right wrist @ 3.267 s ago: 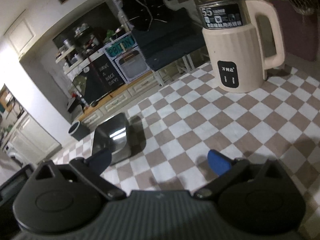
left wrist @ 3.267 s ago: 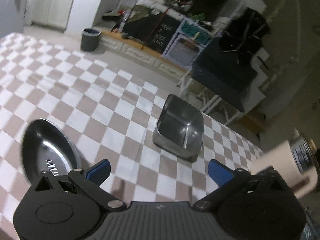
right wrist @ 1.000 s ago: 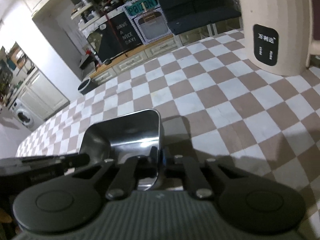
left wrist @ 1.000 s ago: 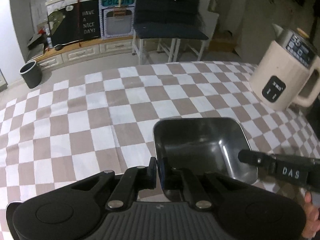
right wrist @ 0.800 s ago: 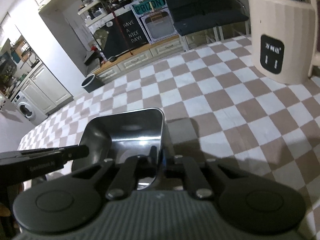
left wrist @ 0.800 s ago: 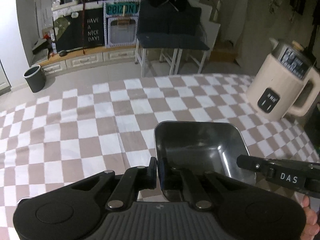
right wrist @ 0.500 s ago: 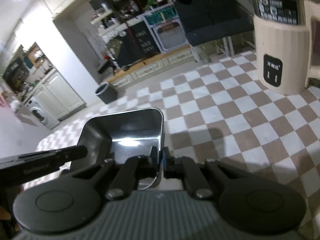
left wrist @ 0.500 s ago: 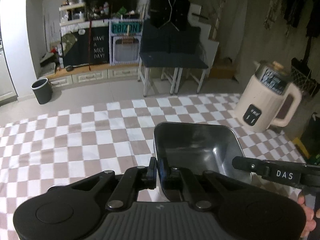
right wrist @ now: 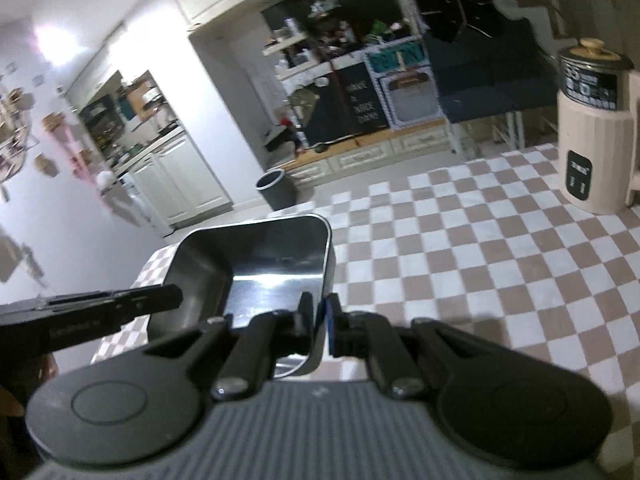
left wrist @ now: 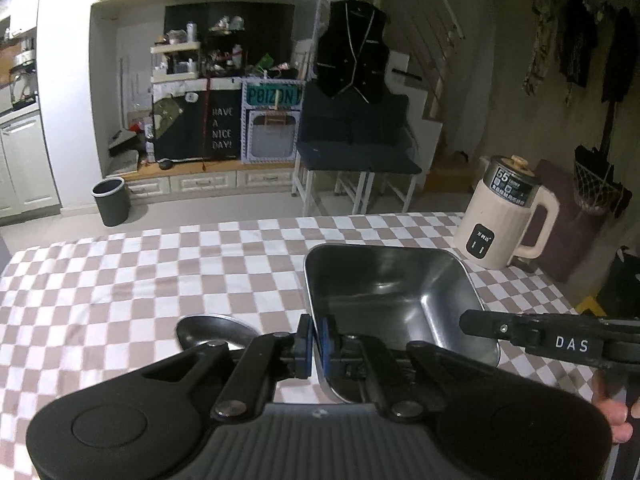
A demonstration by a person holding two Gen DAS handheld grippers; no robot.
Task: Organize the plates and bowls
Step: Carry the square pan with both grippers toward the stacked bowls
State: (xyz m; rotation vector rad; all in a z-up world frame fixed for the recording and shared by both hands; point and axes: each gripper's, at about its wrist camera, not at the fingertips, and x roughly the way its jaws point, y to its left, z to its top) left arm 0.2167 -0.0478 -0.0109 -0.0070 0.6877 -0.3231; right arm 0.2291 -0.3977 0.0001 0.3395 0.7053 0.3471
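Raised since a second ago: square steel bowl [left wrist: 394, 300], then low over the checked counter [left wrist: 120, 280], now carried higher, with more of the room showing beyond the counter's far edge.

Item: square steel bowl, deep, rounded corners, thin rolled rim, polished inside. Location: in the air above the counter, held level between both tools; an oval steel plate [left wrist: 216, 330] lies on the cloth below and to its left.

Holds: left tool [left wrist: 314, 344] clamped shut on the bowl's left wall, one blue pad outside, the other inside. Right tool [right wrist: 318, 322] clamped likewise on the opposite wall, seen in the right wrist view. Both grips sit on the near part of the rim.

Handling, as judged: stiff, not fragile, probably light for its bulk. Polished metal is slippery under pads; a thin wall gives little to bite on, so a one-sided grip would likely let it swing. Two opposed rim holds suit it; keep both tools level with each other to avoid twisting.

Nearby: cream kettle [left wrist: 506, 224] on the counter's far right corner, well apart.
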